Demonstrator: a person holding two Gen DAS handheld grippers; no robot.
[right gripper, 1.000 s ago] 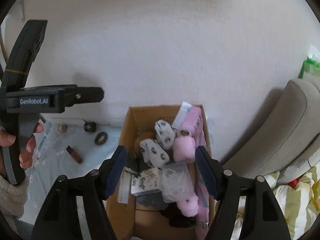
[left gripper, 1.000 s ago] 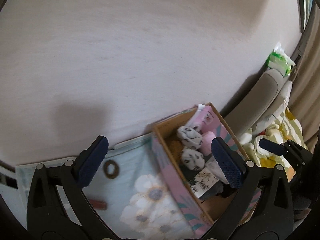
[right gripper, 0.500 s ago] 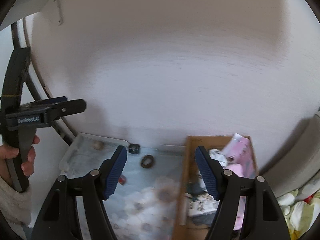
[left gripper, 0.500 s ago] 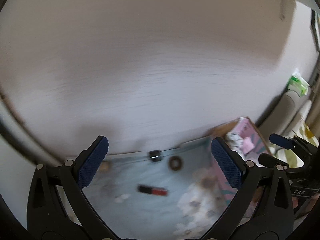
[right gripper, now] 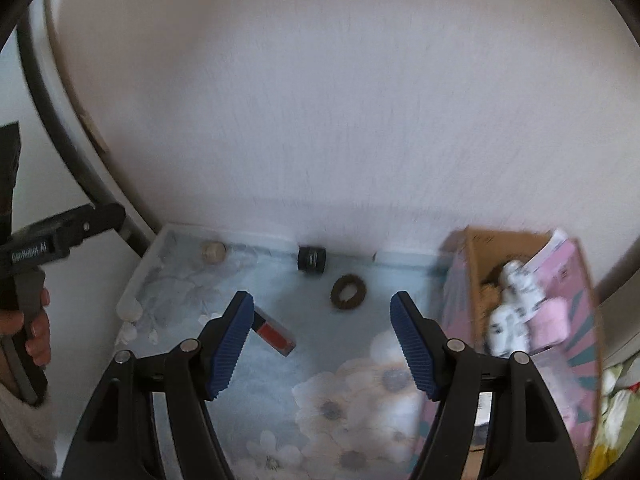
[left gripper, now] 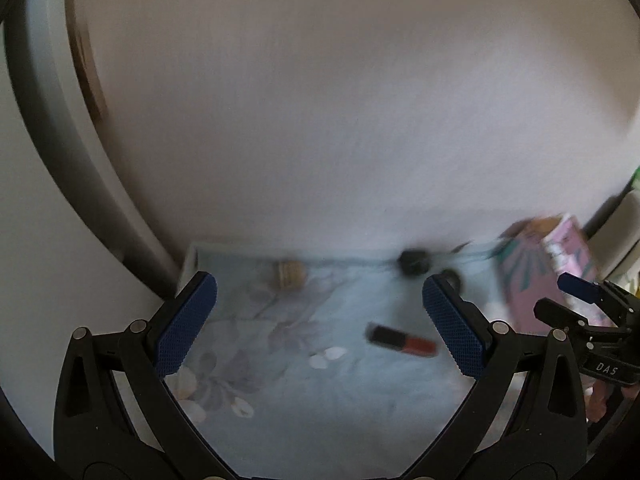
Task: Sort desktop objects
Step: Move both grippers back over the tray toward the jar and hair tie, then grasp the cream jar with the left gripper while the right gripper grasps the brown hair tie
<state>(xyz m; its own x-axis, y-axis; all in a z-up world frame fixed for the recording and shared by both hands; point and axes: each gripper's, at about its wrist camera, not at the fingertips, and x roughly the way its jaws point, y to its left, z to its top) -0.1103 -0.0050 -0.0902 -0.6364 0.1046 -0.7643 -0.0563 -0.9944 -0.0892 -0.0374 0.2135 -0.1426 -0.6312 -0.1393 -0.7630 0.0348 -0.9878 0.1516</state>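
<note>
While both sets of jaws are gaping wide and holding nothing, the left gripper [left gripper: 320, 322] and right gripper [right gripper: 322, 344] are hovering over the pale-blue floral counter [right gripper: 320, 420]. Just beyond the right gripper, a red-and-black lipstick tube [right gripper: 274, 330] is lying; farther off, a brown ring [right gripper: 348, 292], then a black cylindrical cap [right gripper: 312, 258]; right of the ring, a pink cardboard box [right gripper: 560, 320] is sitting.

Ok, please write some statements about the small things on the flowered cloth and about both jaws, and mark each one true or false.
1. The left gripper holds the lipstick tube. False: its jaws are open and empty, and the tube lies on the flowered cloth.
2. The brown ring lies flat on the cloth. True.
3. The small black jar sits inside the cardboard box. False: it is on the cloth, near the wall.
4. The right gripper is open. True.
5. The box holds several soft items. True.
</note>
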